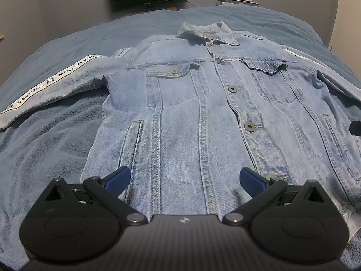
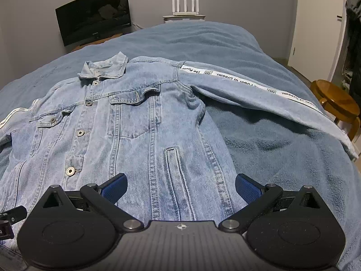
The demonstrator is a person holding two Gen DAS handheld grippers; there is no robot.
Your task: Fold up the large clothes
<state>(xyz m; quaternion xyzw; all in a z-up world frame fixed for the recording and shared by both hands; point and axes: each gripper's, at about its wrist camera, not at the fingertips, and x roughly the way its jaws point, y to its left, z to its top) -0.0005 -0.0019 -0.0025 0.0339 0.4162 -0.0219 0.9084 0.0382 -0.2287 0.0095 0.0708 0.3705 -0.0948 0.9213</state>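
A light blue denim jacket (image 1: 191, 103) lies flat and buttoned, front up, on a blue blanket, collar (image 1: 207, 32) at the far end. Both sleeves spread outward, each with a white printed stripe (image 1: 52, 80). My left gripper (image 1: 185, 180) hovers open above the hem on the left half, nothing between its blue pads. In the right wrist view the same jacket (image 2: 140, 122) shows with its right sleeve (image 2: 270, 99) stretched toward the bed's edge. My right gripper (image 2: 180, 187) is open over the hem near the side pocket (image 2: 178, 171), holding nothing.
The blue blanket (image 2: 282, 158) covers the whole bed. A dark screen (image 2: 94, 13) and a white router (image 2: 185, 8) stand beyond the far end. A wooden stool (image 2: 336, 101) and a white door (image 2: 315, 22) are at the right. The other gripper's black tip (image 1: 356, 128) shows at the frame edge.
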